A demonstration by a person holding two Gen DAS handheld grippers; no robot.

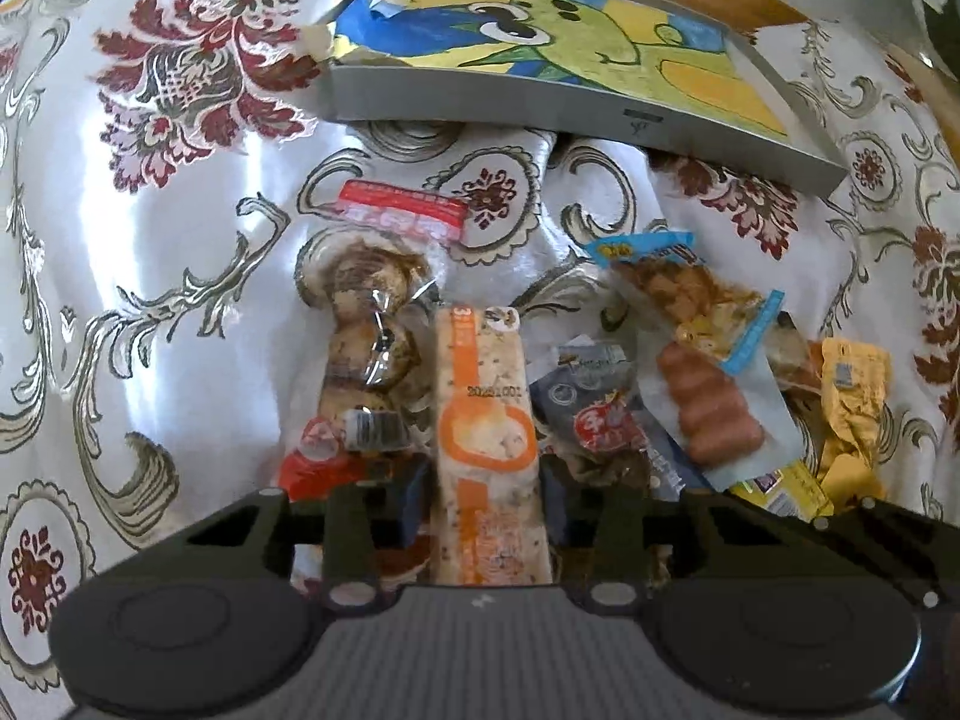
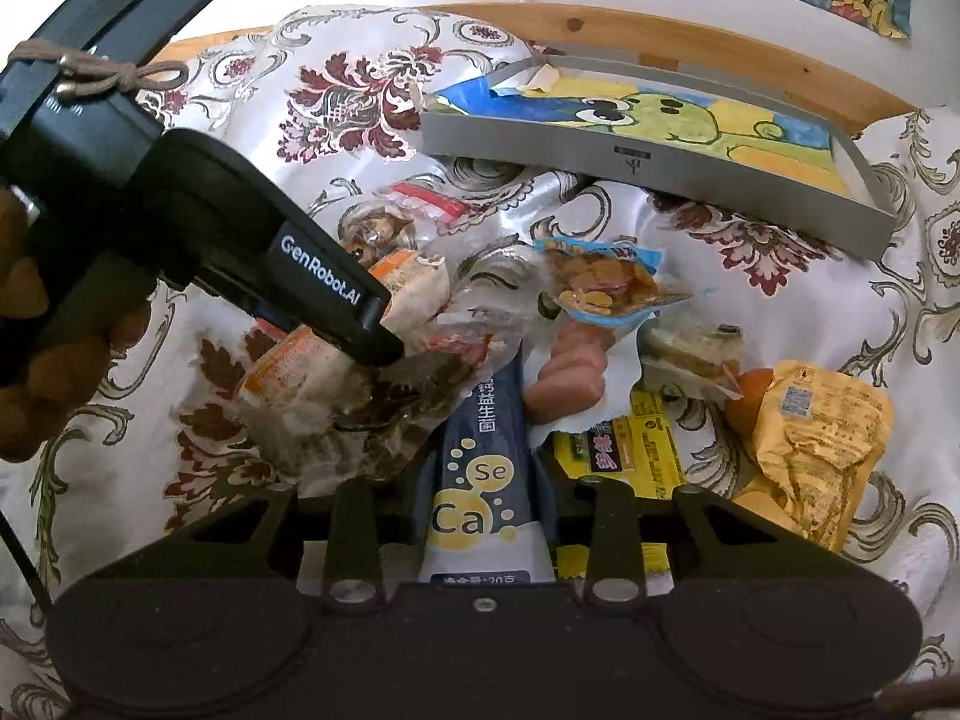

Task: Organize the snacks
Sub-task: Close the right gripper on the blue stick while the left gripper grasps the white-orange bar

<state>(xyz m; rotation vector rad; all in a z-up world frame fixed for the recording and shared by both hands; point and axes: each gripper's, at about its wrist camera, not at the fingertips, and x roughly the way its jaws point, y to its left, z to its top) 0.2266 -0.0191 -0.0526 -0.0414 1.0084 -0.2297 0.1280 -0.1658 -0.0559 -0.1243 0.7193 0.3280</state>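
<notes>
On bench: snack pile [image 2: 540, 324], tray [image 2: 660, 138] at 12 o'clock beyond.
Left gripper [image 1: 486, 480]: clenched on orange packet [image 1: 480, 420].
Right gripper [image 2: 480, 498]: clamped on blue sachet [image 2: 480, 480], pile's near edge.

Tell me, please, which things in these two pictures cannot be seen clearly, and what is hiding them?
- Left wrist view: lower end of the orange-striped packet disappears behind the gripper body.
- Right wrist view: bottom print on the blue Ca/Se sachet is cut off by the gripper body.
- Right wrist view: the left gripper hides the snacks under it and its own fingertips.
- Both views: grey tray interior is partly out of sight; small print on the yellow packet is too small.
</notes>
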